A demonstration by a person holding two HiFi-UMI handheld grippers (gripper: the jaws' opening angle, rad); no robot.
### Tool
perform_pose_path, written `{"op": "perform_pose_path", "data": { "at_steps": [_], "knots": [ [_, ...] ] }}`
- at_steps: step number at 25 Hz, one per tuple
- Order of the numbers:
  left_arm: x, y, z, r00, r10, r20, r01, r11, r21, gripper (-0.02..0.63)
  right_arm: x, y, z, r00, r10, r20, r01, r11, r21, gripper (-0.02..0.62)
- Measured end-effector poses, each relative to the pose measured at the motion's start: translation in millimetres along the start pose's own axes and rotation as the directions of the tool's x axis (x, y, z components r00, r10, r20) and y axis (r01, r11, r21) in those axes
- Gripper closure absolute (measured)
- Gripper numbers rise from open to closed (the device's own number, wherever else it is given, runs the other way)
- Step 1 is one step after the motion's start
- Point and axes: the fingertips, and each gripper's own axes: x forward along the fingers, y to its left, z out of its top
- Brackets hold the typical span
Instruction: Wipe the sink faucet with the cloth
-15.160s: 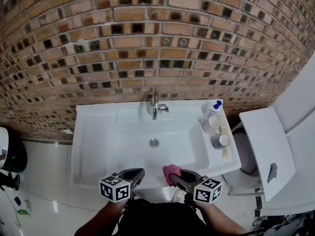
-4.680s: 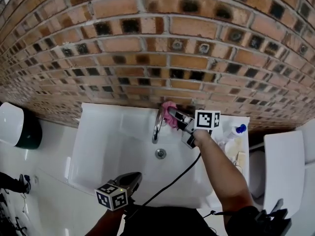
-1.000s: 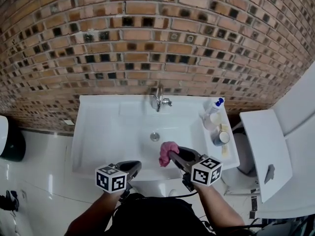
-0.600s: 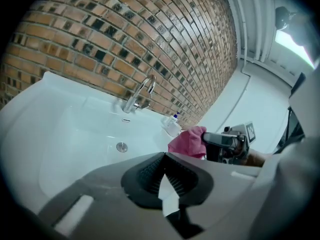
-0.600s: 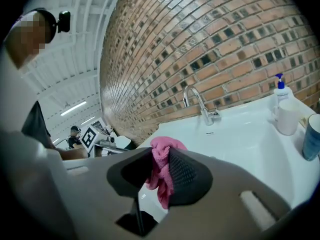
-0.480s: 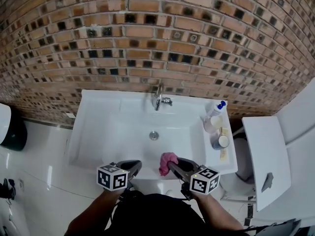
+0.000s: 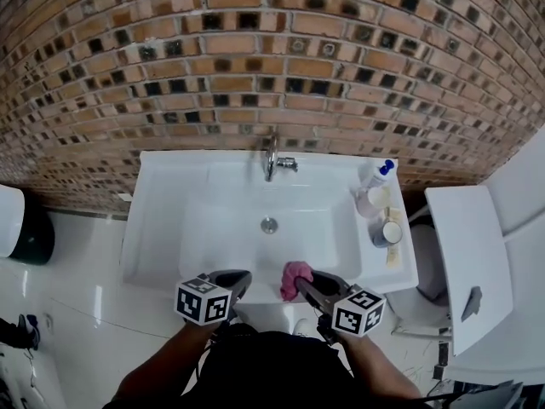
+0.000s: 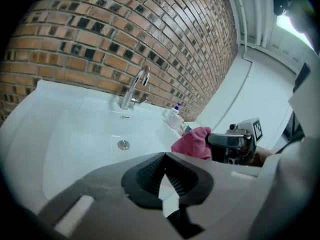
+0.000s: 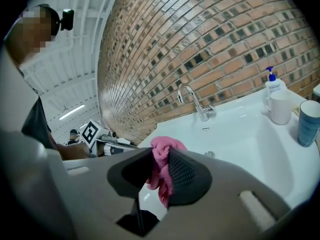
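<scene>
**Pink cloth at the sink's front edge, faucet well apart at the back**

Here is the right hand-held gripper [image 7: 300,281], low over the front edge of the white sink [image 7: 162,220], just right of the middle. Its jaws are clamped on the pink cloth [image 7: 295,277]. The right gripper view shows it plainly: a bunched fold of cloth [image 9: 161,151] pinched between the two ribbed black pads, with a tail hanging below them.

Just beside it is the left hand-held gripper [image 7: 241,274], also at the front edge, left of the middle. In its own view the jaws are closed tip to tip with nothing between them.

From that side the cloth [image 8: 192,143] shows sticking out of the other tool's nose. Each tool carries a marker cube [image 7: 204,301] with black-and-white square patterns and no readable writing.

The chrome faucet [image 7: 271,158] stands at the middle of the sink's back edge, against the brick wall [image 7: 255,58], well apart from the cloth. The drain [image 7: 269,225] sits in the basin between them.

On the right ledge, a blue-topped pump bottle [image 9: 272,84] stands nearest the back corner, with a white cup [image 9: 280,108] just beside it. A blue cup [image 9: 310,121] stands nearer the front. Any print on them is too small to read.
</scene>
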Motion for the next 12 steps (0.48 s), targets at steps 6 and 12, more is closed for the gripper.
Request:
{"op": "perform_pose_path", "data": {
  "at_steps": [6, 12],
  "knots": [
    [2.2, 0.2, 0.7, 1.000, 0.004, -0.011, -0.003, 1.000, 0.026, 0.600, -1.9, -2.5, -2.1, 1.000, -0.008, 0.006, 0.008, 1.000, -0.001, 0.503],
    [1.5, 3.7, 0.8, 1.000, 0.014, -0.010, -0.014, 0.999, 0.030, 0.600, 0.5, -1.1, -4.4, 1.000, -0.003, -0.008, 0.003, 1.000, -0.005, 0.503]
  ]
}}
